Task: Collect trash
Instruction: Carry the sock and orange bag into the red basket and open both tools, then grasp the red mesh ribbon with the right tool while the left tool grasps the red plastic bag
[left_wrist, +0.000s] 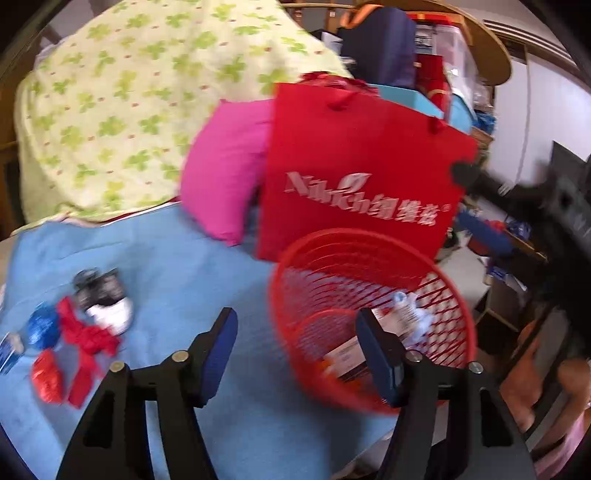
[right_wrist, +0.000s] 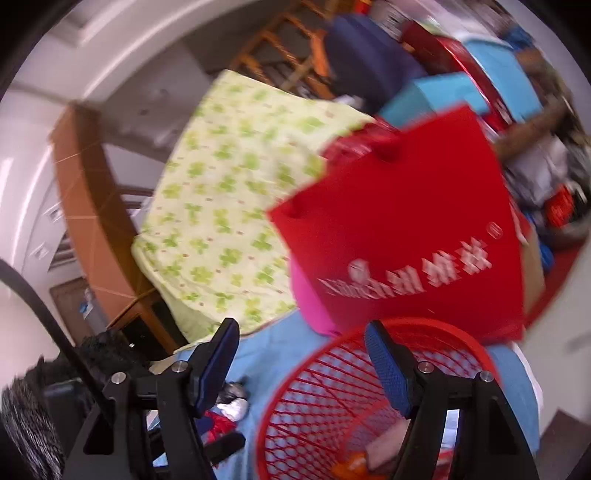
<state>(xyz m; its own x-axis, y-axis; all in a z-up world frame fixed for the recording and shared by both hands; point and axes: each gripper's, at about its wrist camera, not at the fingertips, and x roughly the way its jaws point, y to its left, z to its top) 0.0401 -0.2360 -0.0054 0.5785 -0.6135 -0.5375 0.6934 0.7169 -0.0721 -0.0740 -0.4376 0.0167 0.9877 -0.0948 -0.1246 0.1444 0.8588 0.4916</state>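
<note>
A red mesh basket (left_wrist: 369, 258) stands on the blue cloth and holds a crumpled bottle (left_wrist: 404, 308) and a small box (left_wrist: 345, 356). Loose trash lies at the left: red wrappers (left_wrist: 86, 339), a blue crumpled piece (left_wrist: 42, 326) and a black and white wad (left_wrist: 105, 295). My left gripper (left_wrist: 295, 350) is open and empty, just left of the basket's near rim. My right gripper (right_wrist: 301, 363) is open and empty above the basket (right_wrist: 436, 332), with one finger over its rim. The trash (right_wrist: 231, 406) shows below its left finger.
A red paper bag (left_wrist: 362, 166) stands behind the basket, next to a pink cushion (left_wrist: 225, 166) and a green-patterned quilt (left_wrist: 122, 110). Clutter and boxes pile at the back right. The blue cloth (left_wrist: 184, 266) covers the surface.
</note>
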